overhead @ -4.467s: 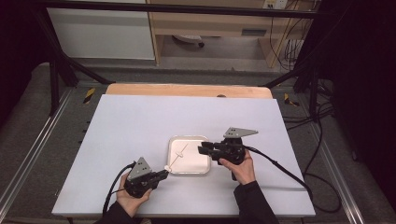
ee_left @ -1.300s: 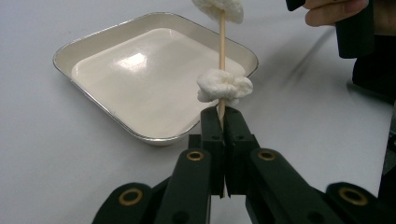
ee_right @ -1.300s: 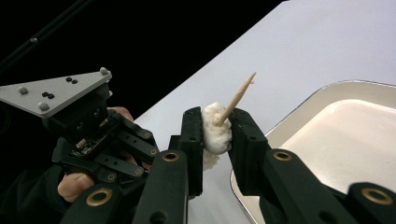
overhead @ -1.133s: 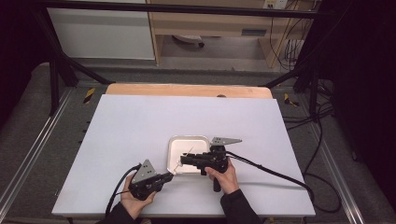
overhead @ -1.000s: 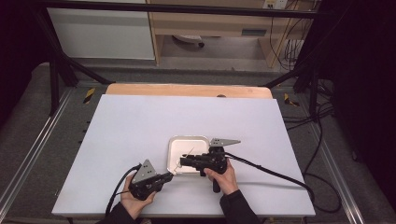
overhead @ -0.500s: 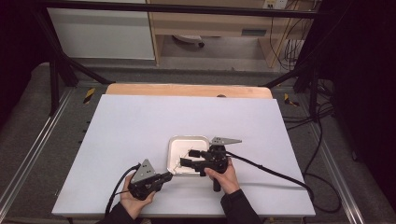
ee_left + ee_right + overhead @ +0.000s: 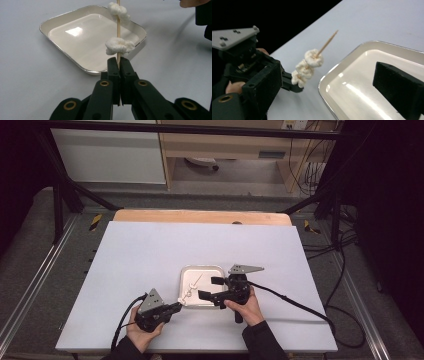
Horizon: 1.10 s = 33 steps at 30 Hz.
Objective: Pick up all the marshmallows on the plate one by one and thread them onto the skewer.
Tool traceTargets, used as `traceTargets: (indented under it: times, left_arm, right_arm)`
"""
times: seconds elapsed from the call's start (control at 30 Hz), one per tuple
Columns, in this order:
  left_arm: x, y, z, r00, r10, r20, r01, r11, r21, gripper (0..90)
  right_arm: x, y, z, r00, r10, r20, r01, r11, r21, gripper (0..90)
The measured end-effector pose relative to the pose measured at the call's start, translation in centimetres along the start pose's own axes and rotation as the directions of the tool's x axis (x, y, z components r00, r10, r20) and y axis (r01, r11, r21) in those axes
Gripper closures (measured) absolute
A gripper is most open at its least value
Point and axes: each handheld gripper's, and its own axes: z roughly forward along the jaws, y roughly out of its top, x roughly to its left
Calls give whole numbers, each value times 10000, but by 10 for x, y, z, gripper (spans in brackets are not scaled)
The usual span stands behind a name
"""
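Observation:
A thin wooden skewer (image 7: pixel 118 25) carries white fluffy pieces (image 7: pixel 118 46); three show in the right gripper view (image 7: pixel 308 66). My left gripper (image 7: pixel 118 63) is shut on the skewer's lower end and holds it slanted over the near left corner of a shallow cream tray (image 7: pixel 62 20). From above, the left gripper (image 7: pixel 177 306) sits just left of the tray (image 7: pixel 216 269) and the skewer (image 7: pixel 190 291) points up over it. My right gripper (image 7: pixel 210 288) hovers over the tray's near side; its jaws have just been opening and stand wide with nothing between them (image 7: pixel 329 87).
The tray (image 7: pixel 372 82) lies on a white table (image 7: pixel 150 250). A wooden strip (image 7: pixel 200 216) runs along the back edge. Black cables trail from both grippers towards the front and right edges. Metal frame rails stand at both sides of the table.
The right gripper's jaws, close together by the skewer a second ago, have spread wide. Earlier still it came leftward from the tray's right side. The left gripper has kept still with the skewer.

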Motion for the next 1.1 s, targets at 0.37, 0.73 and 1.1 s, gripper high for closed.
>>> traceTargets:
  times: [0.37,0.73,1.1]
  left_arm:
    - [0,1,-1,10000,-41,-26,41,9999,135,884]
    - [3,6,-5,9999,-125,7,124,9994,321,883]
    - [12,17,-12,9998,-194,-94,199,9982,573,882]
  right_arm:
    - [-16,-11,-22,9875,-1122,1105,1011,9897,1015,21]
    - [-37,-28,-50,9622,-1813,2030,1433,9716,1886,8]
    - [-55,-43,-84,9327,-1903,3064,1247,9672,2214,8]
